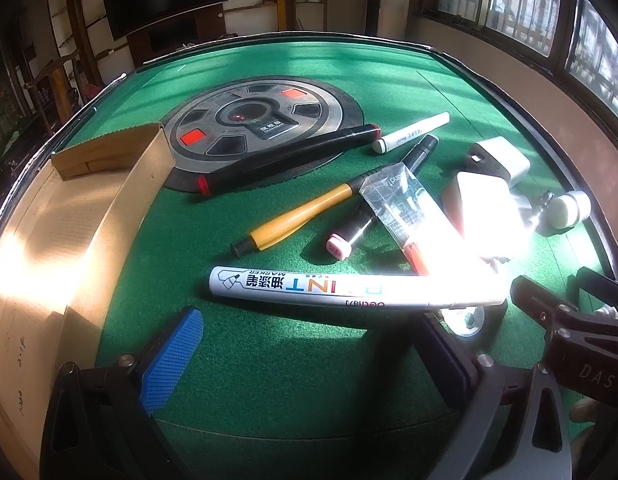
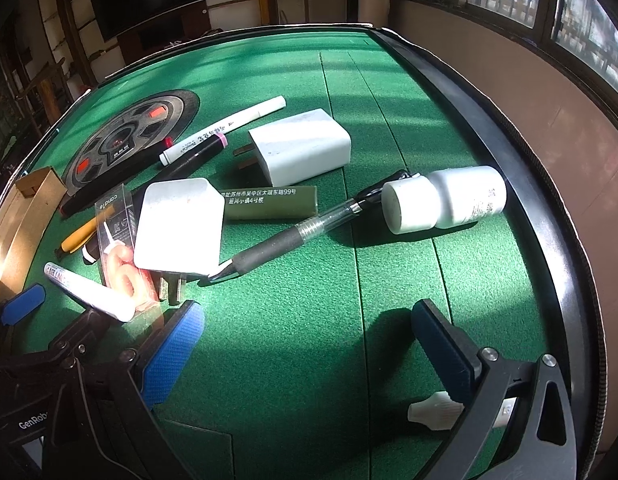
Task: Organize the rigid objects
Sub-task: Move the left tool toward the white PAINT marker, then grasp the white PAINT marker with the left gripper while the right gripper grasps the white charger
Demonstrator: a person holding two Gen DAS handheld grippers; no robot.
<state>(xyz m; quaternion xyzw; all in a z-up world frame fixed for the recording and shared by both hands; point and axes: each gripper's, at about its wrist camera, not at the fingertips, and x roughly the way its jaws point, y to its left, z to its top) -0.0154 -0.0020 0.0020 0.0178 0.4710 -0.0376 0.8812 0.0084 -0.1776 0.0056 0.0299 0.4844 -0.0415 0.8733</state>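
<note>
Rigid objects, loose lot, lying on green felt tabletop (image 2: 293, 320); none yet sorted, as far as the views show.

- Cardboard box, brown, open-topped (image 1: 121, 200): at the left edge of the tabletop. The visible interior holds nothing; judged the likely receptacle.
- Paint marker, white barrel with printed lettering (image 1: 341, 286): nearest the left gripper, flat on the felt.
- Pen, yellow barrel with black tip (image 1: 297, 216): beyond the paint marker, apart from it.
- Marker, long black with red ends (image 1: 285, 156): resting partly across the round grey centre panel (image 1: 237, 120).
- Marker, slim white (image 1: 411, 132): just beside the black marker's far end.
- Candle pack, clear plastic (image 1: 401, 208): lying over a dark pink-capped marker (image 1: 349, 232).
- Chargers, white, 2: one (image 2: 301, 146) mid-tabletop, one (image 2: 179, 226) overlapping the candle pack.
- Gel pen, black grip, clear barrel (image 2: 293, 234): tip under the nearer charger's edge.
- Bottle, white plastic, on its side (image 2: 445, 198): near the right rim.
- Box, olive with white print (image 2: 273, 202): between the chargers.

Left gripper (image 1: 309, 354): spread wide, empty, hovering short of the paint marker. Right gripper (image 2: 305, 342): likewise spread, empty, over bare felt.

Progress: judged at the outset; every listed piece awaits collection.
</note>
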